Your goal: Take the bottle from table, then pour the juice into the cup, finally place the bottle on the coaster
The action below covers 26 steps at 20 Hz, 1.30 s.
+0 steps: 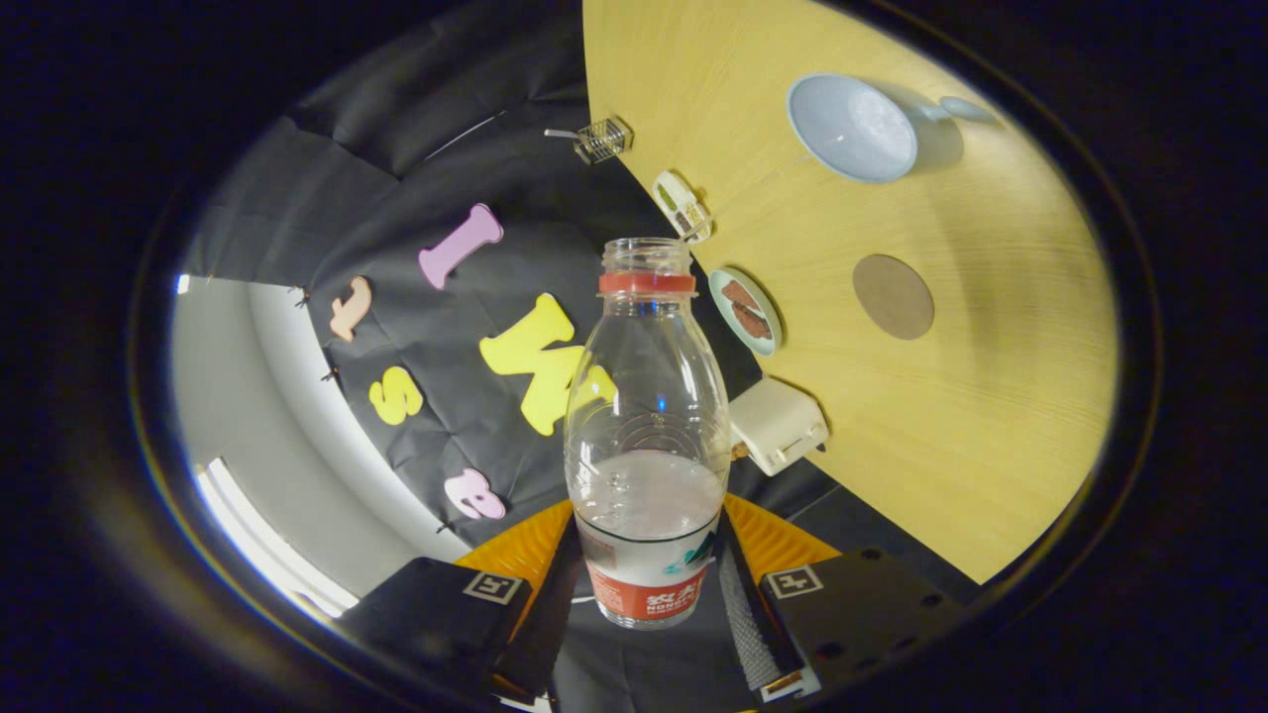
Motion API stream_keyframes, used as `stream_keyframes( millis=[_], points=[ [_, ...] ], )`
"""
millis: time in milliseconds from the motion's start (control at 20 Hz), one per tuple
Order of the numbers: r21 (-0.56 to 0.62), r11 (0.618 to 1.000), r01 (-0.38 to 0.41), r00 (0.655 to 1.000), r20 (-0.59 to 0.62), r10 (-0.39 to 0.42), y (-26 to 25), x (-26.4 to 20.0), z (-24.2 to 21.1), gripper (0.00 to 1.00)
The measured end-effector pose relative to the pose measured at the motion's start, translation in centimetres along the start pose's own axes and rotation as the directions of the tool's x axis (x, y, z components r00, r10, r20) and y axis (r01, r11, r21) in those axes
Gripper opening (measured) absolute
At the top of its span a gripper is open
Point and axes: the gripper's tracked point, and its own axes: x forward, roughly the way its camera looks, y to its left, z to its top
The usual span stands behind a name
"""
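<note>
A clear plastic bottle [646,436] with an open neck, a red collar ring and a red-and-white label stands between my fingers, and the gripper [646,584] is shut on its lower part. It is about a third full of pale liquid. The whole view is rolled, so the wooden table [991,396] appears tipped up beyond and to the right of the bottle. On it a pale blue cup [854,127] with a handle lies far beyond the bottle's mouth. A round brown coaster [894,296] sits on the table between the cup and my fingers.
Along the table's edge by the booth wall stand a small wire basket [602,140], a small white item [682,205], a small plate [745,310] with brown pieces, and a cream box [779,424] close to the bottle. A light wall [258,416] lies past the cloth.
</note>
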Motion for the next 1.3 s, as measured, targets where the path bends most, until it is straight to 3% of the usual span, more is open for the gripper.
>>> stream_keyframes(
  millis=[150,550,750,1050,1300],
  points=[
    [0.029,1.0,0.012,1.0,0.005,-0.012,0.0,-0.1,0.1,0.74],
    [-0.046,0.999,-0.007,1.0,-0.016,0.007,0.9,-0.3,-0.4,0.74],
    [-0.206,0.978,0.026,0.999,-0.021,-0.031,0.1,-0.6,-0.9,0.74],
    [-0.465,0.882,0.071,0.996,-0.017,-0.089,-0.6,-1.6,-1.3,0.74],
    [-0.685,0.724,0.077,0.992,-0.021,-0.125,-1.8,-2.5,-2.6,0.74]
  ],
)
